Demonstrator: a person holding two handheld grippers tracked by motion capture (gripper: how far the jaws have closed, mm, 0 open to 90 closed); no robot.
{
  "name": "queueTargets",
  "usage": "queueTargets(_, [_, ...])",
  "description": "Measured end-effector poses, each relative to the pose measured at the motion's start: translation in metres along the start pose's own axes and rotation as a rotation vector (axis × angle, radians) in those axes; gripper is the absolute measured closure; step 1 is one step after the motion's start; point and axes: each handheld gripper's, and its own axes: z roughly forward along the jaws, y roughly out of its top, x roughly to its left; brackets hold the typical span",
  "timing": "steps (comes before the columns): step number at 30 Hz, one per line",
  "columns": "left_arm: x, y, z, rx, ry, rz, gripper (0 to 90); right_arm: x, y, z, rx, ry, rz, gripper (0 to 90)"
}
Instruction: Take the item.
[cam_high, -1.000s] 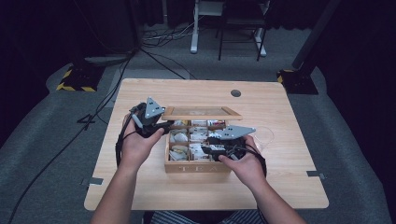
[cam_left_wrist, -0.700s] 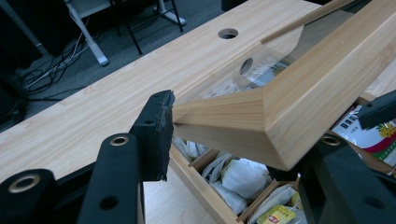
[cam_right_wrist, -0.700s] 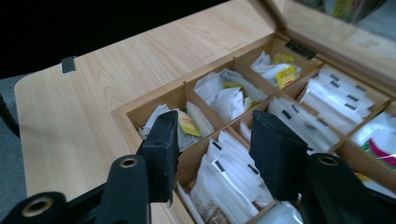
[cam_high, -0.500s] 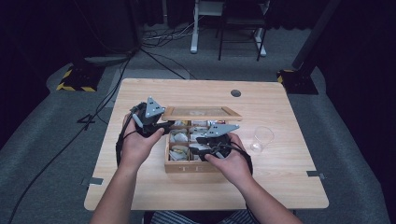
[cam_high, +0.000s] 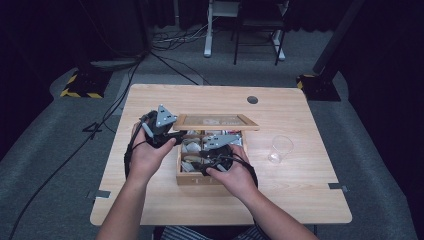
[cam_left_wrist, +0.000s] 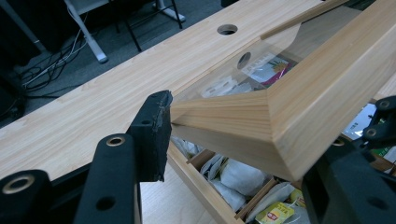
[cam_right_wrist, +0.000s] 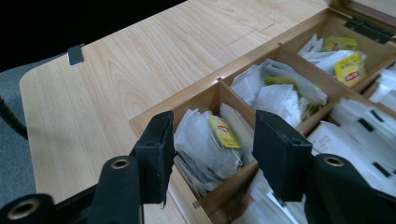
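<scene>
Lying on top of a heap in the corner compartment of the pale wooden tea box (cam_high: 207, 179), the white paper tea bag with a yellow tag (cam_right_wrist: 212, 140) is sitting right between the jaws of the right gripper (cam_right_wrist: 215, 156), which are standing apart on either side of it and not yet touching it. It is looking very light, soft and easily crushed, with a thin string to its tag, so pinching the pouch gently by its upper edge or by the tag is likely working better than squeezing the middle. The left gripper (cam_left_wrist: 233, 140) is bracing the corner of the box's glazed wooden lid (cam_left_wrist: 280, 116), its jaws closing on the frame and holding the lid raised over the compartments. A clear plastic cup (cam_high: 280, 148) is standing on the light wooden table (cam_high: 150, 205), well to the right of the box.
</scene>
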Motion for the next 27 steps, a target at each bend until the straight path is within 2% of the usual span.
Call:
queueTargets(10, [-0.002,0.0,0.001,0.0,0.001,-0.002,47.2,0.009,-0.001,0.018,0.021,0.024,-0.007,47.1])
queueTargets(19, [-0.002,0.0,0.001,-0.001,0.003,0.001,47.2,0.007,-0.002,0.034,0.025,0.004,-0.001,52.4])
queueTargets(27, [-0.002,0.0,0.001,0.001,0.004,0.008,47.1,0.007,-0.001,0.043,0.024,0.02,0.016,52.5])
